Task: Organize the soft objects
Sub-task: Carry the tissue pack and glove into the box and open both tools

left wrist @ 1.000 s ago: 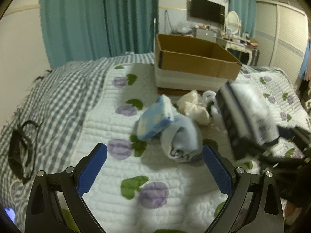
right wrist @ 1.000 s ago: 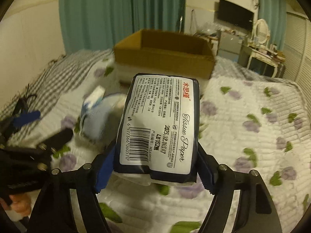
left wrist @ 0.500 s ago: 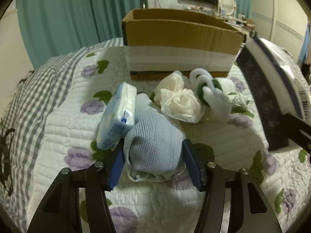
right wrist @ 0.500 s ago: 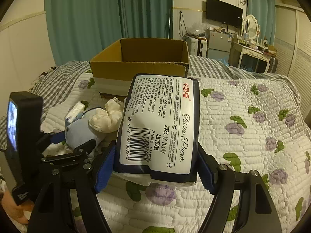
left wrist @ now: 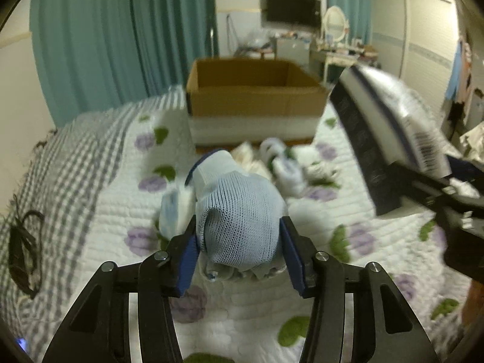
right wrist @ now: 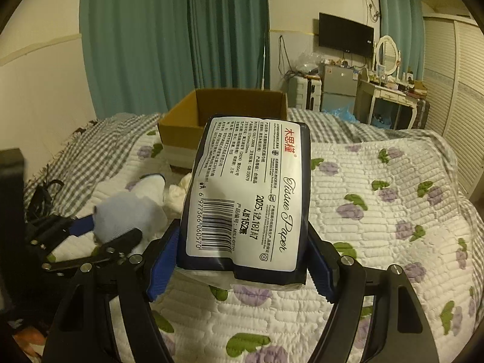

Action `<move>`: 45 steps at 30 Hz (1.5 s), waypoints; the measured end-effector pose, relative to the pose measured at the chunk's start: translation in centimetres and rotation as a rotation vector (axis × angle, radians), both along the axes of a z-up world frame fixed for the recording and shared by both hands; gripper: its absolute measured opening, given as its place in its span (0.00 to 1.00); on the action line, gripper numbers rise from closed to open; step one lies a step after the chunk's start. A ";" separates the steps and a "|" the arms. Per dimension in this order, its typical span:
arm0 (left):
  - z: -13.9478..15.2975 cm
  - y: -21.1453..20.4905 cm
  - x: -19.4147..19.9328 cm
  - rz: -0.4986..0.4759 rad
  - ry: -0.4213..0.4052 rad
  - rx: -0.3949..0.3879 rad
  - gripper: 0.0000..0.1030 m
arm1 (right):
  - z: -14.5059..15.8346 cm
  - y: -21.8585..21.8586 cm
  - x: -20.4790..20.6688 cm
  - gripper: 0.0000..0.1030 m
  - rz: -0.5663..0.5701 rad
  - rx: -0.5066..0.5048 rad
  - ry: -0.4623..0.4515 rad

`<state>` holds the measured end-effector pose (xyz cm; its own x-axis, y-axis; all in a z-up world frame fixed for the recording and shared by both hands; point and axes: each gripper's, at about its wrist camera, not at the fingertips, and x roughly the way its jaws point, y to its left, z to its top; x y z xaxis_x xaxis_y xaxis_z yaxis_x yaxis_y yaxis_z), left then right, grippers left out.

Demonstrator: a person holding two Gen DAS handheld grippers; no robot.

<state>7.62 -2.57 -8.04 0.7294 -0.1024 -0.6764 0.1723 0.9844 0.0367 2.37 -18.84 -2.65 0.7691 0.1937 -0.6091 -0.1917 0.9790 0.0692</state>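
Left gripper (left wrist: 239, 242) jaws closing on the rolled pale-blue knit sock bundle (left wrist: 239, 214), lifted just above the white floral quilted bedspread (left wrist: 332, 308), right gripper (right wrist: 242, 260) clamped on the navy-and-white plastic tissue paper pack (right wrist: 251, 193), open brown cardboard box (left wrist: 257, 103) beyond, white soft items (left wrist: 284, 166) before it.

You hold a pale blue knitted bundle (left wrist: 239, 220), rolled and rounded, with a white cuff edged in dark blue pointing away from you; it sits between blue pads, clear of the quilt. You also hold a tissue paper pack (right wrist: 248, 193), dark navy wrap with a white label and barcode, tilted upward lengthwise. On the quilt lie a small blue-and-white tissue packet (left wrist: 175, 211), cream fabric bundles (left wrist: 248, 154) and blurred white-and-green soft items (left wrist: 284, 163), just before the open cardboard box (left wrist: 254, 103).
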 end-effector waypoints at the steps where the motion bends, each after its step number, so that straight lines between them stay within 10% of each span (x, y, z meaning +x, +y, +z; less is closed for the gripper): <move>1: 0.7 -0.1 -0.5 -0.008 -0.016 -0.003 0.48 | 0.5 -0.1 -0.4 0.73 -0.002 -0.001 -0.011; 12: 9.1 0.3 -3.0 -0.014 -0.216 0.019 0.48 | 7.3 -1.5 -1.2 0.73 0.044 0.034 -0.117; 22: 12.7 1.0 3.3 -0.008 -0.286 0.006 0.48 | 12.3 -0.4 8.3 0.73 0.092 -0.009 -0.201; 33: 9.3 -1.4 16.4 -0.017 -0.252 0.051 0.48 | 6.2 1.5 24.1 0.73 0.134 0.032 -0.073; 45: 3.9 -2.5 22.2 -0.049 -0.149 0.050 0.68 | 0.6 0.2 27.9 0.88 0.137 0.087 -0.012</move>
<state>29.82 -5.06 -4.18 0.8170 -0.1094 -0.5661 0.2090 0.9713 0.1140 30.30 -18.61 -2.09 0.7391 0.3488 -0.5763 -0.3242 0.9341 0.1495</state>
